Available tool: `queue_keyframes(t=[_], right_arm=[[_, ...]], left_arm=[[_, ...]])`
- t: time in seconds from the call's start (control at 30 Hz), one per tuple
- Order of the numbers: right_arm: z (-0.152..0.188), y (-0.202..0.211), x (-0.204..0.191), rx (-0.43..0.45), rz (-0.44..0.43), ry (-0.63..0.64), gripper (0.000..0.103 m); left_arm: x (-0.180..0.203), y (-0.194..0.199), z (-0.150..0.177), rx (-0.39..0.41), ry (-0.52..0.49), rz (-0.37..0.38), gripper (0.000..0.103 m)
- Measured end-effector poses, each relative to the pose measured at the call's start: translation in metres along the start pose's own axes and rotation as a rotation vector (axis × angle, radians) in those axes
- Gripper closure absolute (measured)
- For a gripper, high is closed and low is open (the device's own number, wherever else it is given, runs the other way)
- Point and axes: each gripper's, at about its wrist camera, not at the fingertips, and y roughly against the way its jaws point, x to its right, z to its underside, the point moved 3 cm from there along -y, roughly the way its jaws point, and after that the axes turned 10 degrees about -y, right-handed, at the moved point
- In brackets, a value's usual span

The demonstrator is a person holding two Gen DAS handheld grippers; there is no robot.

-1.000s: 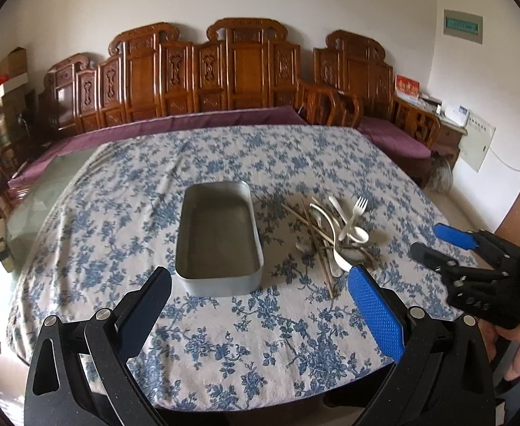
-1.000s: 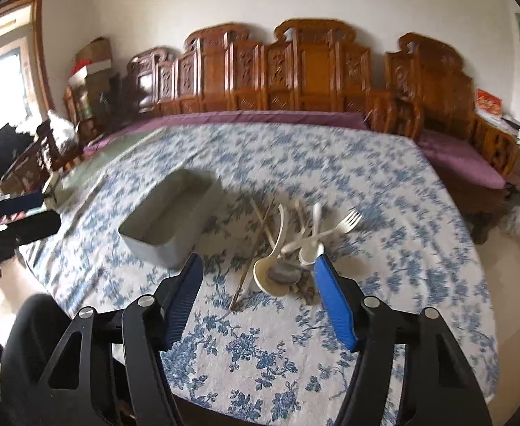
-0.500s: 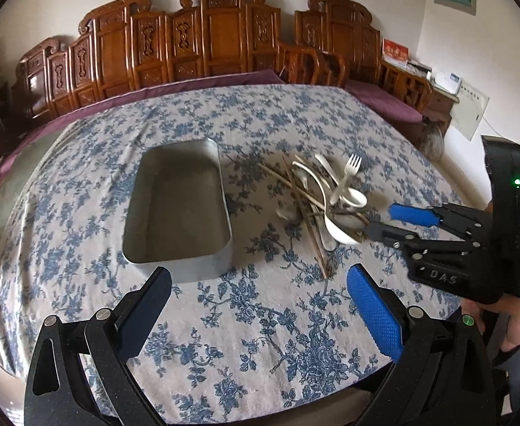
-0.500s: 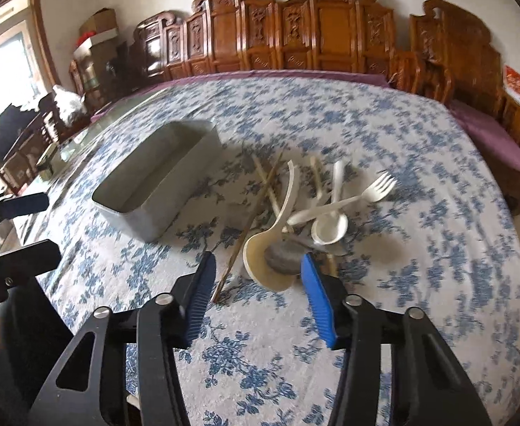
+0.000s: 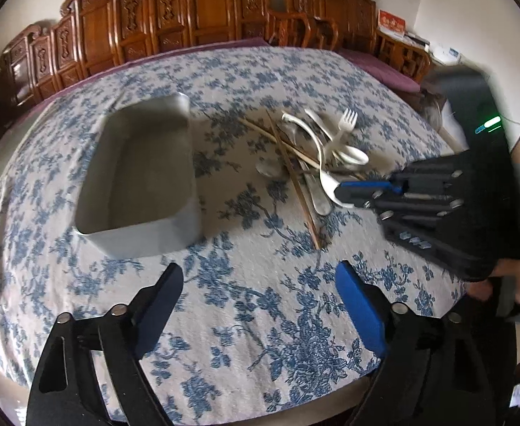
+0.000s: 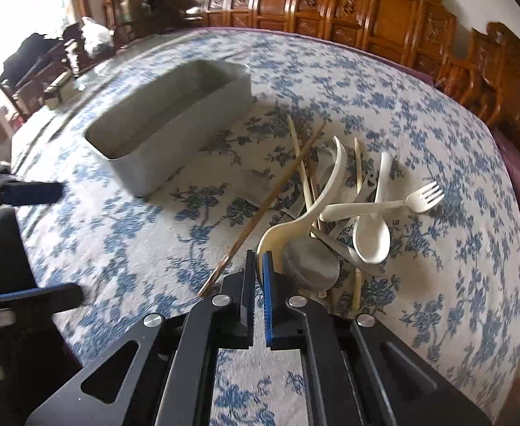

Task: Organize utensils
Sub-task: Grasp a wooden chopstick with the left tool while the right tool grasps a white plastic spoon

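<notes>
The right tongs [image 6: 259, 266] are clenched on the near rim of the ladle [image 6: 277, 238], the cream bowl's edge pinched between the pads. From that bowl the ladle's handle curves up and away from the tongs, so its long axis runs nearly straight ahead of them, toward the far side of the surface [image 6: 437, 337].

A steel spoon [image 6: 311, 266] lies touching the ladle's right side, and chopsticks [image 6: 267, 206], a white spoon [image 6: 371, 238] and a fork [image 6: 419, 200] are heaped over and beyond the handle. A lift will likely have to draw the ladle back out from under them.

The tin [image 6: 175, 120], empty as far as I can see, sits well to the left and farther off, its length angled away.

The left tongs [image 5: 256, 305] are released and closing, with nothing between them, hovering over bare cloth near the tin's short end [image 5: 146, 238]. The right hand is the nearer to the heap.
</notes>
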Motion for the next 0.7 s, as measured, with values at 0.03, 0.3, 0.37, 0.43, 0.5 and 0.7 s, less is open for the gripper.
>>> queue_keyframes(t=[0.03, 0.3, 0.37, 0.43, 0.5, 0.7], right_arm=[[0.001, 0.007, 0.000, 0.012, -0.016, 0.010, 0.100], [0.001, 0.049, 0.008, 0.114, -0.109, 0.005, 0.100], [-0.003, 0.054, 0.012, 0.126, -0.107, 0.005, 0.100], [-0.005, 0.057, 0.018, 0.136, -0.106, -0.011, 0.100], [-0.007, 0.059, 0.027, 0.143, -0.089, -0.020, 0.100], [-0.009, 0.063, 0.042, 0.156, -0.069, -0.050, 0.100]], left_arm=[[0.003, -0.005, 0.000, -0.008, -0.009, 0.007, 0.023], [0.020, -0.036, -0.006, -0.056, -0.025, 0.038, 0.041], [0.022, -0.039, -0.010, -0.055, -0.024, 0.040, 0.044], [0.024, -0.044, -0.016, -0.056, -0.019, 0.039, 0.046], [0.024, -0.048, -0.021, -0.055, -0.022, 0.034, 0.046], [0.031, -0.063, -0.025, -0.077, -0.046, 0.041, 0.053]])
